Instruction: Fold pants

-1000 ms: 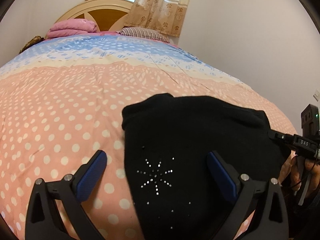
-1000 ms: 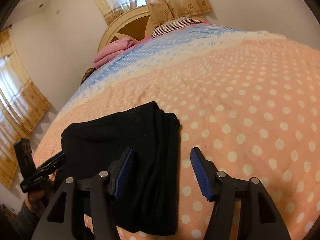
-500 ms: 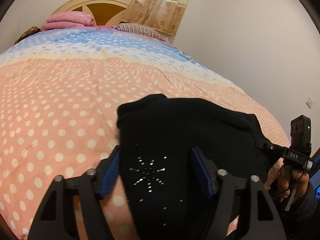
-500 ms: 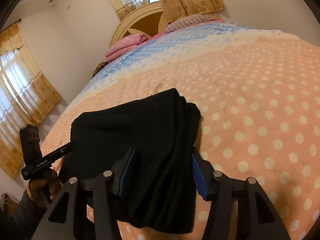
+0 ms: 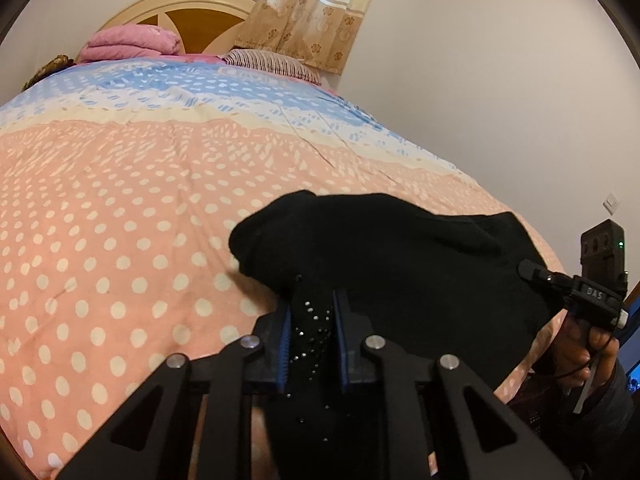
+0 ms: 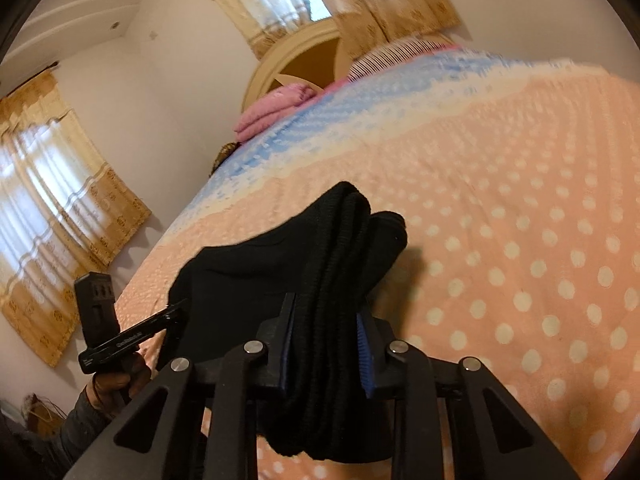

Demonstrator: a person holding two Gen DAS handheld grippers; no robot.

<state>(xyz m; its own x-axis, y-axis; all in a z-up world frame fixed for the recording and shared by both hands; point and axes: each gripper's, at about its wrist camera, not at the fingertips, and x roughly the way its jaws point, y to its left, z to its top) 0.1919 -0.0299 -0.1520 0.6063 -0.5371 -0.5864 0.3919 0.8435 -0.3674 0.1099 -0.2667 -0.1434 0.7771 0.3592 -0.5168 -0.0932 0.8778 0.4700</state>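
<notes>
Black pants (image 5: 400, 256) lie folded in a bundle at the near edge of the bed. My left gripper (image 5: 311, 314) is shut on the pants' near left part, which has small rhinestones. My right gripper (image 6: 326, 322) is shut on the thick stacked edge of the pants (image 6: 340, 248) at their right side. The gripped edges are lifted a little off the bedspread. The right gripper also shows in the left wrist view (image 5: 580, 292), and the left gripper in the right wrist view (image 6: 132, 332).
The bed carries a pink polka-dot and blue bedspread (image 5: 120, 200). A pink folded blanket (image 5: 128, 44) and a striped pillow (image 5: 272, 62) lie by the headboard (image 5: 188, 12). A wall (image 5: 500, 80) runs along the right side. Curtained windows (image 6: 52, 184) stand on the left.
Both grippers have moved forward over the pants and closed from wide open to shut on the fabric. The gripped near edges are bunched and raised.
</notes>
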